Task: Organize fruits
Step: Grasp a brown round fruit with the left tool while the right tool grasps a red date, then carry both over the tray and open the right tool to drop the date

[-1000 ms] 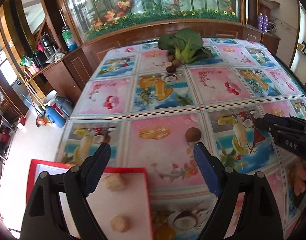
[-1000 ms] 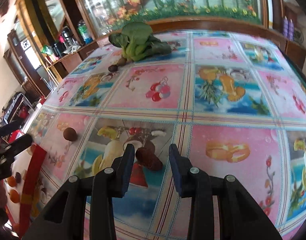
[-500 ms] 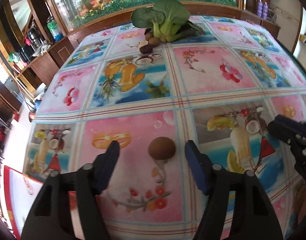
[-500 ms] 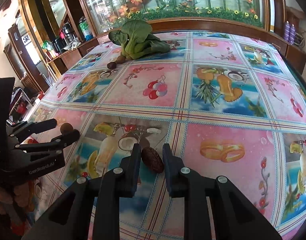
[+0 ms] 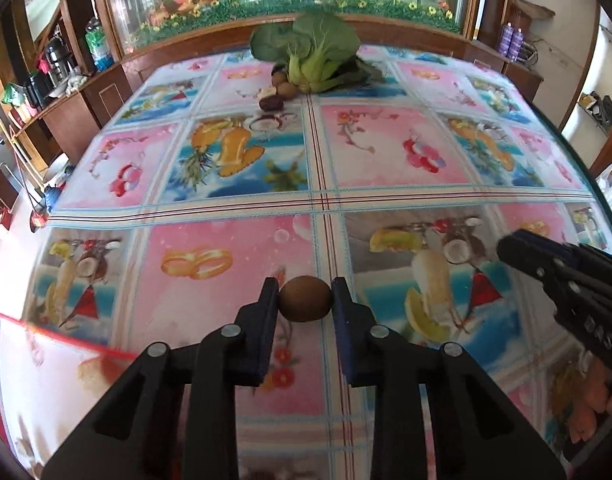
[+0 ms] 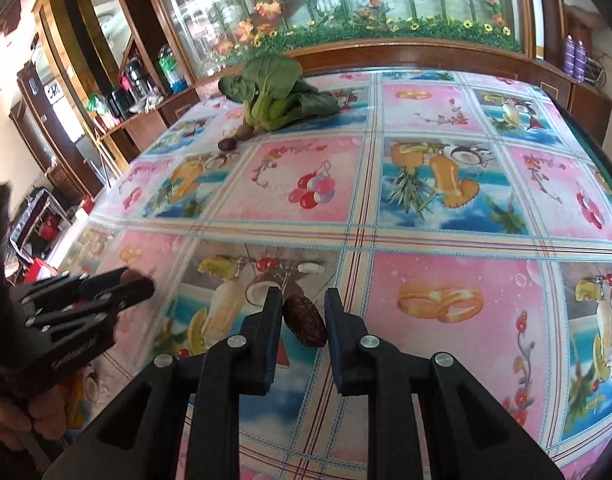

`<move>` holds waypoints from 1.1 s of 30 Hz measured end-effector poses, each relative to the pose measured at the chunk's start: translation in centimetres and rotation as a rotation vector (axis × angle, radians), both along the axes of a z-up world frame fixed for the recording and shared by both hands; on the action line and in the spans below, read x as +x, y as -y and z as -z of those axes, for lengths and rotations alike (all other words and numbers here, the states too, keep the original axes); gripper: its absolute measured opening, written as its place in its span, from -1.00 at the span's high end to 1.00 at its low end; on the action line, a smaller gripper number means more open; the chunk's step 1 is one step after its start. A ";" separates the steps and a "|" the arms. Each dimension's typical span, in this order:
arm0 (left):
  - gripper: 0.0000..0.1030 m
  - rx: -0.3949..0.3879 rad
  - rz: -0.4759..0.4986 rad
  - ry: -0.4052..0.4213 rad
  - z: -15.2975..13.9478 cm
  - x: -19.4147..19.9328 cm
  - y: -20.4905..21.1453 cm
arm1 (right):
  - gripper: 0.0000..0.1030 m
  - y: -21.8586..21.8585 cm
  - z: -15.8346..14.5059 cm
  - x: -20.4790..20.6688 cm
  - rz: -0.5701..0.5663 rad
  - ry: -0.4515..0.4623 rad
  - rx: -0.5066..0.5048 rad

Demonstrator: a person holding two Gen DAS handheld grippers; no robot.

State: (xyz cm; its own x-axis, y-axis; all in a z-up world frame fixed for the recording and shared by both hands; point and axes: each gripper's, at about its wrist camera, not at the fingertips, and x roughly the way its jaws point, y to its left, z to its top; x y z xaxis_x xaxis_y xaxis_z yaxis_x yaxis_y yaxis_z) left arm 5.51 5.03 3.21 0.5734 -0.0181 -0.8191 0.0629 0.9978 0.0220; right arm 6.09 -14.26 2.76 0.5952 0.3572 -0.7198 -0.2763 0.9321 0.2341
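Your left gripper [image 5: 305, 307] is pinching the round brown fruit [image 5: 305, 305] near the table [image 5: 385, 160] edge, right gripper [image 6: 304, 318] squeezing the wrinkly date [image 6: 304, 326], both look light and squishy, so go easy, mid-body.

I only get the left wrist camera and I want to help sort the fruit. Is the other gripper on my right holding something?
Observer: Yes. The right gripper has its fingers shut on a dark brown wrinkled oval fruit.
Operator: Can you see who holds my gripper?
Observer: Only a hand, low at the left of the right wrist view. It holds the handle of the left gripper, which is shut on your round brown fruit.
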 end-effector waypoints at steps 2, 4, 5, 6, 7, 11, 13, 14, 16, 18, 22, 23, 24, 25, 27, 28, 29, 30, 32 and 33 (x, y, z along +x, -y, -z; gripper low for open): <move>0.44 -0.021 0.005 0.022 -1.2 -1.4 0.2 | 0.61 0.4 -0.3 -0.1 0.015 0.015 0.018; 0.44 -0.032 0.017 0.058 -2.6 -3.2 0.4 | 0.61 0.7 -0.6 -0.3 0.023 0.034 0.038; 0.44 -0.035 0.026 0.084 -3.6 -4.6 0.6 | 0.61 1.0 -0.7 -0.4 0.032 0.037 0.051; 0.44 -0.039 0.032 0.101 -4.2 -5.4 0.6 | 0.61 1.3 -0.8 -0.5 0.040 0.031 0.076; 0.44 -0.046 0.038 0.121 -4.9 -6.5 0.5 | 0.61 1.6 -0.8 -0.6 0.043 0.019 0.107; 0.44 -0.055 0.035 0.184 -7.2 -11.0 -0.7 | 0.62 2.9 -0.5 -1.8 0.036 -0.066 0.318; 0.45 -0.069 0.026 0.197 -7.6 -13.0 -1.8 | 0.62 3.2 0.2 -2.9 0.015 -0.117 0.432; 0.45 -0.075 0.020 0.200 -7.8 -14.1 -2.5 | 0.62 3.3 0.6 -3.4 0.005 -0.145 0.491; 0.44 -0.061 -0.002 0.214 -7.8 -15.8 -3.5 | 0.63 3.3 1.5 -4.2 -0.015 -0.201 0.588; 0.44 -0.052 -0.027 0.226 -7.6 -17.7 -4.9 | 0.63 2.7 2.0 -5.0 -0.027 -0.252 0.646; 0.44 -0.045 -0.070 0.221 -6.8 -20.4 -7.3 | 0.63 0.1 1.3 -6.4 -0.093 -0.299 0.719; 0.44 -0.047 -0.079 0.222 -6.7 -20.8 -7.8 | 0.63 -0.8 1.0 -6.6 -0.112 -0.306 0.727; 0.44 -0.044 -0.101 0.225 -6.6 -21.4 -8.7 | 0.63 -1.7 0.5 -6.8 -0.128 -0.308 0.725; 0.44 -0.038 -0.122 0.229 -6.5 -21.9 -9.3 | 0.63 -2.7 0.1 -7.1 -0.145 -0.306 0.716; 0.44 -0.023 -0.150 0.242 -6.6 -22.8 -10.5 | 0.62 -5.3 -0.9 -7.8 -0.197 -0.299 0.688; 0.44 -0.019 -0.163 0.249 -6.6 -23.3 -11.1 | 0.62 -6.4 -1.3 -8.1 -0.219 -0.298 0.678; 0.44 -0.016 -0.177 0.254 -6.7 -23.7 -11.7 | 0.62 -8.0 -1.7 -8.7 -0.250 -0.300 0.660; 0.44 -0.014 -0.189 0.258 -6.7 -24.1 -12.2 | 0.62 -9.3 -1.9 -9.1 -0.275 -0.302 0.645; 0.44 -0.004 -0.222 0.277 -7.0 -24.9 -13.4 | 0.62 -11.7 -2.2 -9.6 -0.314 -0.306 0.609; 0.44 0.000 -0.232 0.282 -7.1 -25.2 -14.0 | 0.62 -13.0 -2.5 -9.8 -0.333 -0.305 0.592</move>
